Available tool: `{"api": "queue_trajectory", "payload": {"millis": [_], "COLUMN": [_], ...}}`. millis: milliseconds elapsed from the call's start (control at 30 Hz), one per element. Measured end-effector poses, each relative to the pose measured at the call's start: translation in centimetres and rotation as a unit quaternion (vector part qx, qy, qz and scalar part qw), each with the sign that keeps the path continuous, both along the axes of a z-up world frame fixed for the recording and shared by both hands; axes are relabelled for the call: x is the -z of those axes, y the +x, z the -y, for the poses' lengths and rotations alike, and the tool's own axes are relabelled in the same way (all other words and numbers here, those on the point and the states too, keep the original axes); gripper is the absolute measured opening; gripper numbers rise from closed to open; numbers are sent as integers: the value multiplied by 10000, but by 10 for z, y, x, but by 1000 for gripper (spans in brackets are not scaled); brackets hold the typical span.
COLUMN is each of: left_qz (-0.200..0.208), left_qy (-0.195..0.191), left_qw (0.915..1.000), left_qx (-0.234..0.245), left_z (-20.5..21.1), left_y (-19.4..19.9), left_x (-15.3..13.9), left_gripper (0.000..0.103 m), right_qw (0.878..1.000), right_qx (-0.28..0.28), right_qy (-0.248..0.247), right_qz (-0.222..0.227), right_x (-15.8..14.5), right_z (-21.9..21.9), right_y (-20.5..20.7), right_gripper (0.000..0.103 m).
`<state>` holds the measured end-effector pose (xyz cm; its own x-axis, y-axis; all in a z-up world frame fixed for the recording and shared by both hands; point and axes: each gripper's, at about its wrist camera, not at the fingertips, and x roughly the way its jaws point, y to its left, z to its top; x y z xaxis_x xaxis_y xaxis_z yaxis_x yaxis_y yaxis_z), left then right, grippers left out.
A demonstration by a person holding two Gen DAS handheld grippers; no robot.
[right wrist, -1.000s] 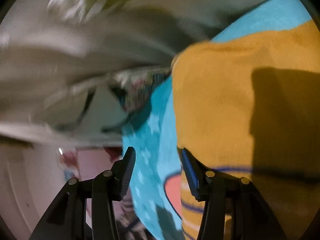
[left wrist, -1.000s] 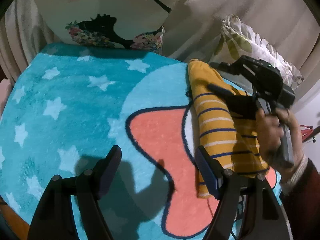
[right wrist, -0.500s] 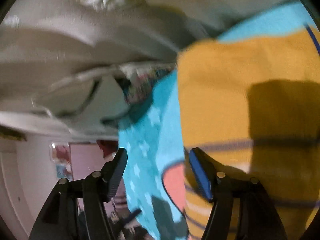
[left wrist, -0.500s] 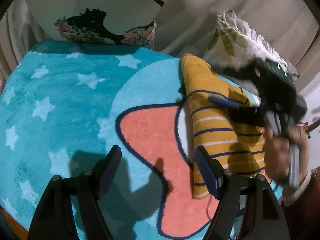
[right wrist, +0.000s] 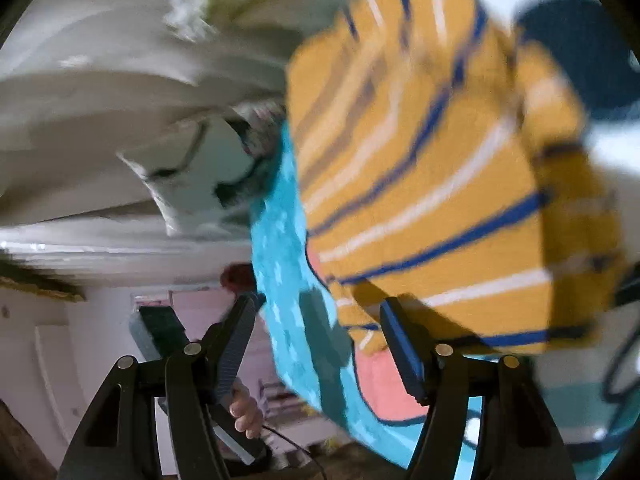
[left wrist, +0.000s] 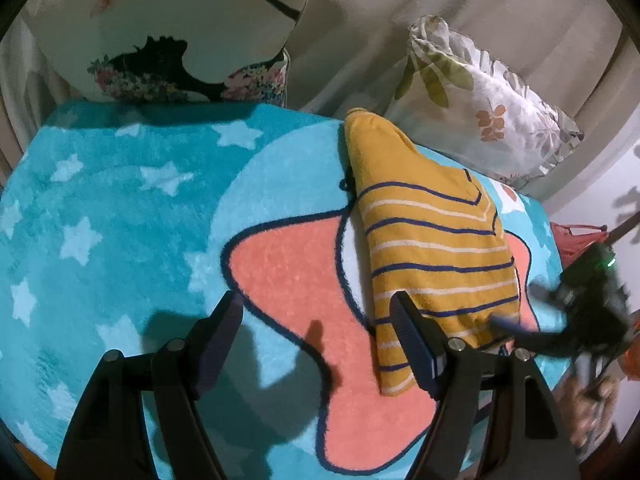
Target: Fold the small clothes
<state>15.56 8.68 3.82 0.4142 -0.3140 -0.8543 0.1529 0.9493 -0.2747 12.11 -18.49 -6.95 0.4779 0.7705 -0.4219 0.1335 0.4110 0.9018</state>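
A yellow garment (left wrist: 432,248) with blue and white stripes lies folded in a long strip on the right part of the blue star rug (left wrist: 120,220). My left gripper (left wrist: 316,304) hovers open over the rug's orange star, its right finger beside the garment's near end, nothing between the jaws. My right gripper (left wrist: 520,308) is blurred at the rug's right edge, near the garment's lower right corner. In the right wrist view the garment (right wrist: 440,184) fills the upper right, and the right gripper (right wrist: 320,308) has its jaws opening, with nothing between them.
A white cushion with a dark floral print (left wrist: 180,40) leans at the back of the rug, and a leaf-patterned pillow (left wrist: 480,92) at the back right. A beige sofa back (left wrist: 460,4) rises behind them. A hand (right wrist: 244,412) grips the other tool's handle.
The right gripper has pulled away from the garment's far end to the rug's near right edge, its jaws widening. The garment lies free. The left gripper has barely moved.
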Motion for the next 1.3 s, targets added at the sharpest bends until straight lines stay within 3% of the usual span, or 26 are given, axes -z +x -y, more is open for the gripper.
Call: {"api": "queue_trajectory", "payload": {"millis": [167,333,567,833,1000,1300], "left_qz": [183,211,157,-36,-122,114], "left_qy": [246,421,559,414,448,672], "left_qw": [9995,9989,9983,9991,9989,9975], "left_qx": [1,-12,-102,-42,-63,-199], "left_z": [-1,-7,-19,-8,7,48], "left_y": [-4,-10,-12,-7,-16,-51], "left_x": [-7,-8,2,19,20,2], "left_gripper": [75,76,76,77,77,77], "right_qw": [9945,9829,9772,9520,9192,9039], "right_qx": [575,700,1060,719,253,78], "right_qy": [-752,-1693,-1833,-2968,-3927,-4275], "right_qz": [441,169,130,-185,-152,107], "right_x": [-35,-21,-20,-31,-37,-40], "right_z": [27,27,39,8,-12,2], "right_y": [24,53,35,0,-13,-35], "right_gripper": [74,72,70,72,72,72]}}
